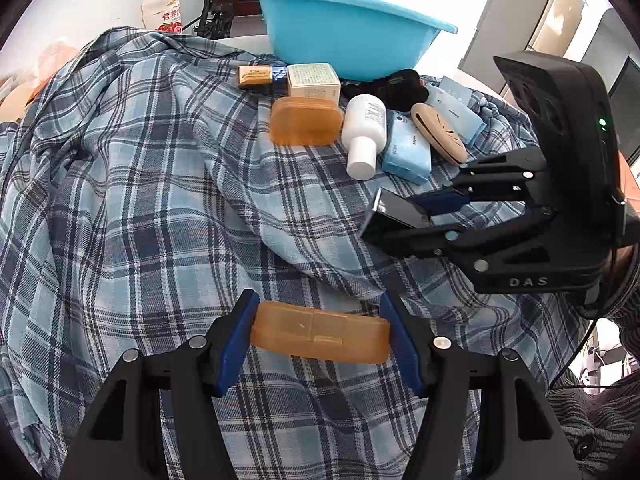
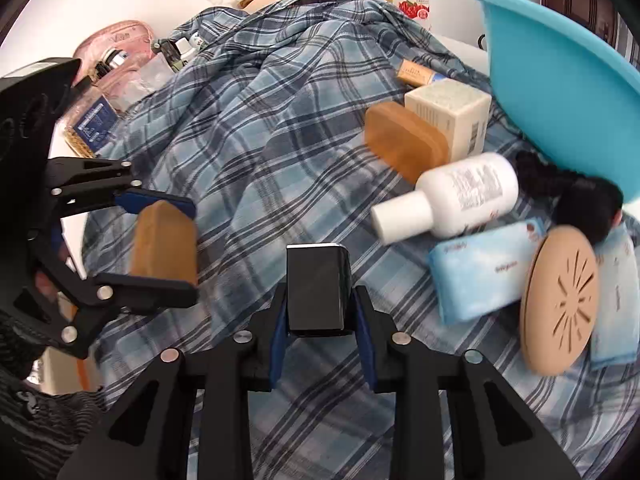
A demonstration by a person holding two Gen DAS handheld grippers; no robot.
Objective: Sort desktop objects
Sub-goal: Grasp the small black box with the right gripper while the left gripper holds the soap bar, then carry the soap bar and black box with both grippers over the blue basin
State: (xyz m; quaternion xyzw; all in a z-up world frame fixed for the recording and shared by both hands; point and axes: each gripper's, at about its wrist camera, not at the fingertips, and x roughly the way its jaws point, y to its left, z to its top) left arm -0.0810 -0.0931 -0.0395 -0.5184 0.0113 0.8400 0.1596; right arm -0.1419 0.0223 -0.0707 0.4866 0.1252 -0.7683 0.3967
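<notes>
Desktop objects: small things lay on the checked cloth (image 1: 140,200) over the table.
Left gripper (image 1: 320,336): nearest; its pads squeezed the ends of an orange box lid (image 1: 320,336).
Right gripper (image 2: 318,320): held tight on a black box (image 2: 318,288), smooth and maybe slippery.
Orange box (image 1: 306,120): farther back; hard, light, best held by its long sides.
White bottle (image 1: 364,132): lying down beside it; round, could roll.
Tissue pack (image 1: 406,148): soft, squashy.
Blue basin (image 1: 344,32): at the far edge.
</notes>
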